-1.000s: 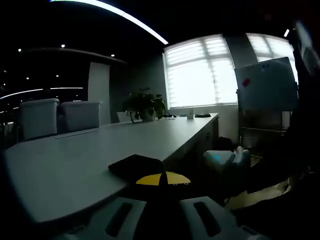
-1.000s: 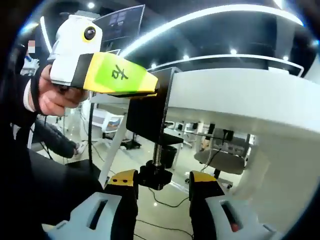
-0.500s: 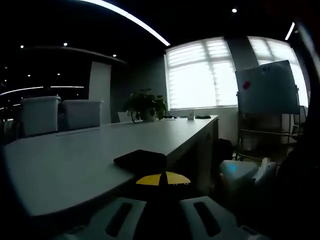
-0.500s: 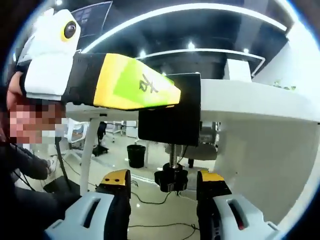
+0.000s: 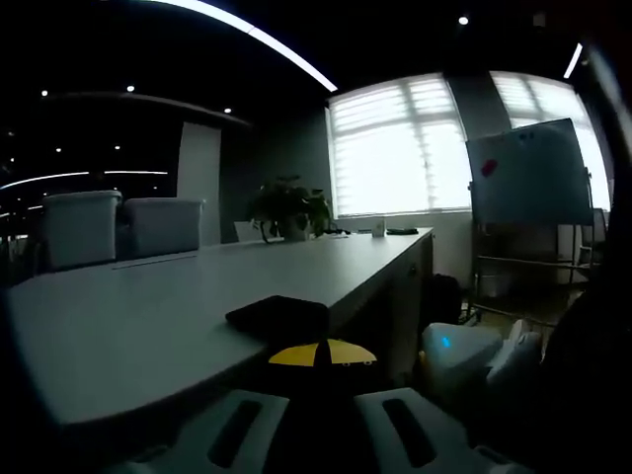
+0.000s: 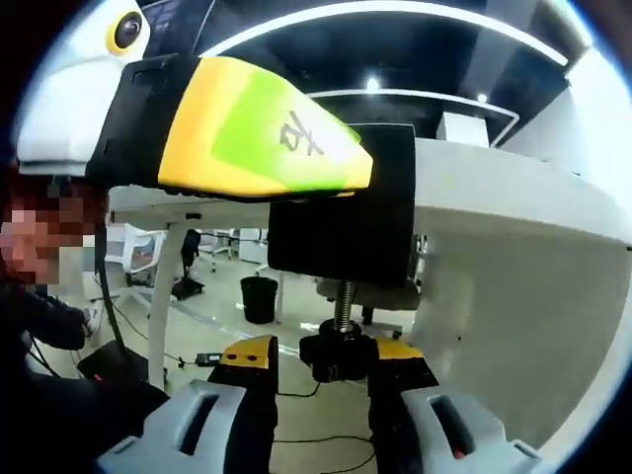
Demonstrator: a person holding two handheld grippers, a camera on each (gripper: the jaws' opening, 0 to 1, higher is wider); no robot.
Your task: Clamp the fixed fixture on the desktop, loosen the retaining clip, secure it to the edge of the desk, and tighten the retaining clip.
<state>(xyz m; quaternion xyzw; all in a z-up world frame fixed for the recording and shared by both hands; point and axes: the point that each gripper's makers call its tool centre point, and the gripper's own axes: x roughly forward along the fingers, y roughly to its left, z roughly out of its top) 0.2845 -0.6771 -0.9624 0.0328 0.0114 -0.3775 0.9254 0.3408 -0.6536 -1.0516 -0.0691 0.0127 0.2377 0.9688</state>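
A black clamp fixture sits over the edge of the white desk. Its screw hangs below and ends in a black knob. My right gripper is under the desk edge, its yellow-tipped jaws closed against the knob. My left gripper, yellow and green, reaches in from the left and pinches the fixture's top. In the left gripper view the fixture's top plate lies on the desk, and my left gripper is shut on its near end. My right gripper's white body shows below the desk edge.
A potted plant and small items stand far down the desk. Two chairs sit along its left side and a whiteboard stands at the right. Under the desk are a table leg, a black bin and floor cables.
My right gripper has moved in closer under the fixture and its jaws have narrowed onto the knob. The left gripper has kept its hold on the top plate.
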